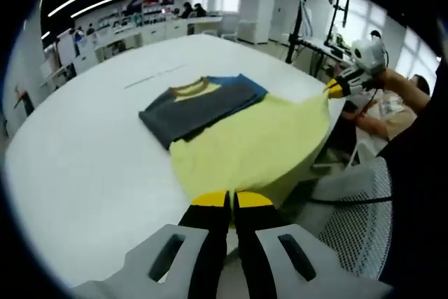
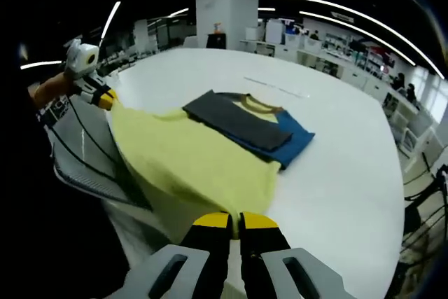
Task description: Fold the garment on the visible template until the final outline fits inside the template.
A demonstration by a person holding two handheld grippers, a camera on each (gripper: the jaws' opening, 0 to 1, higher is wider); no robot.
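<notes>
Left gripper (image 1: 232,201): yellow-tipped jaws pressed together, pinching near hem corner of garment (image 1: 241,138). Right gripper (image 2: 234,222): jaws likewise closed on other hem corner of garment (image 2: 192,155). Yellow lower body of shirt stretched taut between both grippers, lifted past near edge of white table (image 1: 91,166). Upper part, grey and blue with folded sleeves, lies flat on tabletop. Template outline: cannot make out. Mesh chair (image 1: 353,222) beside table, partly cut off. Far benches and people blurred.

Yellow cotton T-shirt with grey and blue sleeves (image 1: 245,138) (image 2: 196,155): sleeves folded inward, frame centre, yellow hem lifted toward lower edge.
</notes>
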